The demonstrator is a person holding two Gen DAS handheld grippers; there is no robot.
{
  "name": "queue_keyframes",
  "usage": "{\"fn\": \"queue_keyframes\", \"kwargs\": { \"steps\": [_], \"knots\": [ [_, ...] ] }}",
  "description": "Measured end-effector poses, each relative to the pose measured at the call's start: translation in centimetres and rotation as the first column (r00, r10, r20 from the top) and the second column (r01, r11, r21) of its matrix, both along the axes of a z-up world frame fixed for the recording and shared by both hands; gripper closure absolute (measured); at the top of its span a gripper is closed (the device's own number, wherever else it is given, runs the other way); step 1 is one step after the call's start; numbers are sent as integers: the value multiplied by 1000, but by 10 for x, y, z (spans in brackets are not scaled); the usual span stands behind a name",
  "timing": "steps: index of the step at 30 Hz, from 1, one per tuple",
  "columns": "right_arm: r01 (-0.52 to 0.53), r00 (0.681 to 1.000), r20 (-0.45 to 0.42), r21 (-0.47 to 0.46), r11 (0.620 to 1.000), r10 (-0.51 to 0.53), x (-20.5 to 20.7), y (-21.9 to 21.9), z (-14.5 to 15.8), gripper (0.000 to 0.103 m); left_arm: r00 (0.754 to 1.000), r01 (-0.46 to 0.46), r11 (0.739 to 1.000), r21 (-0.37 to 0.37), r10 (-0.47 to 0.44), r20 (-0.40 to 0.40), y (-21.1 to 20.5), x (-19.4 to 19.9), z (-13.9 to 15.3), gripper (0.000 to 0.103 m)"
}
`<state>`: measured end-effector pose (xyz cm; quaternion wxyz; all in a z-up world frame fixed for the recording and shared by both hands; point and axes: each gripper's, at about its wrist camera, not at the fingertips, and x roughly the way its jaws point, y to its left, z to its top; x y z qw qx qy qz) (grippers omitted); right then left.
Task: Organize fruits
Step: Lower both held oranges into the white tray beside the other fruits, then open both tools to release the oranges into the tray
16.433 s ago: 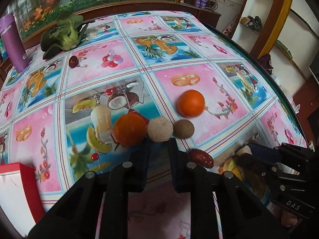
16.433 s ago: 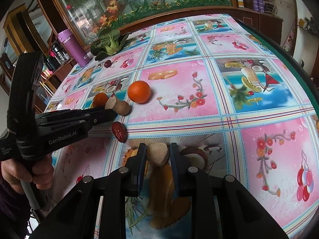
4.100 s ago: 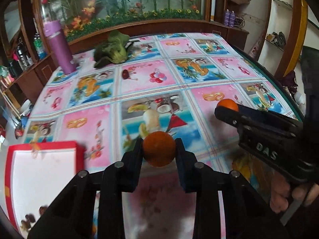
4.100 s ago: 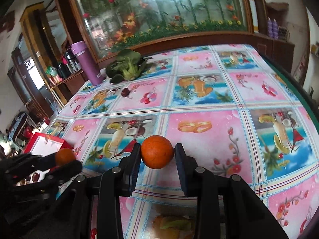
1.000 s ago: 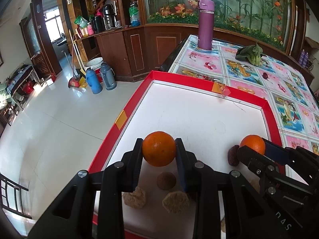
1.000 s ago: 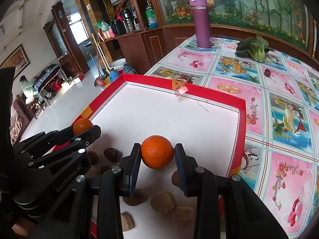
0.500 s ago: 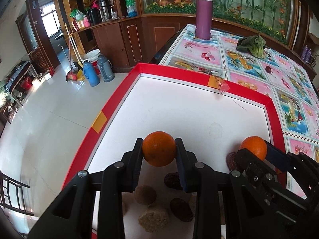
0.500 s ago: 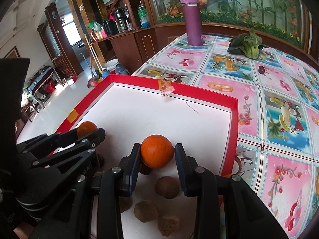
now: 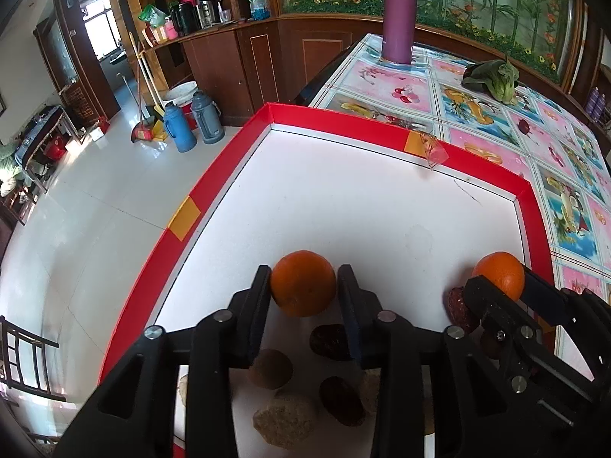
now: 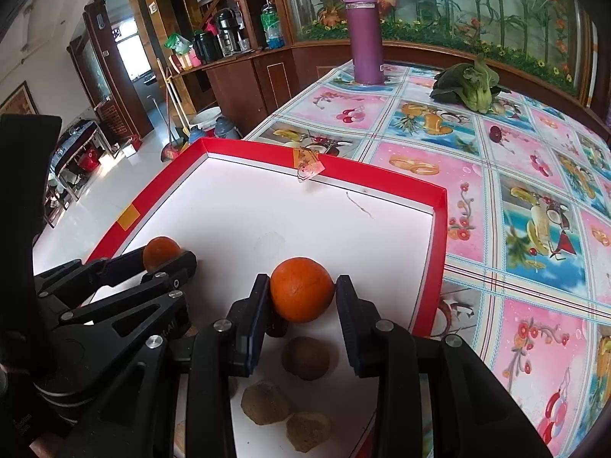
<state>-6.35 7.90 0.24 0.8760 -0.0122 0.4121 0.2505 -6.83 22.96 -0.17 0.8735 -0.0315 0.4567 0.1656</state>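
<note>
Both grippers dropped closer to the red tray's [image 9: 214, 175] floor since half a second ago. Left gripper [image 9: 304, 286] and right gripper [image 10: 301, 297] each clamp an orange above dates and brown fruits already in tray; release pending. One dark fruit [image 10: 495, 134] remains on tabletop beyond tray.

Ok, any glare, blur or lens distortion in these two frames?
Left wrist view: strong fisheye bowing of the red tray rim, daylight glare on the floor, dark corners. Right wrist view: same bowing, sharp orange, no motion blur.
</note>
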Motion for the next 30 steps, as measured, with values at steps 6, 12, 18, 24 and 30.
{"fn": "queue_keyframes", "kwargs": {
  "steps": [6,12,18,24,30],
  "knots": [
    [-4,1000,10,-14,1000,4,-6,-5,2,68,1000,-12,1000,29,12,24,-5,-7,7,47],
    [5,1000,15,1,1000,-5,-11,-18,10,68,998,-1,999,44,-1,58,-14,-18,18,35],
    [14,998,58,35,999,-16,-23,-34,29,68,995,18,998,59,-24,97,-26,-33,34,30],
    [19,993,114,72,997,-27,-37,-49,51,68,986,20,997,81,-33,165,-39,-55,59,21],
    [24,981,188,107,994,-44,-56,-68,74,66,972,16,993,114,-42,229,-56,-76,87,20]
  ]
}}
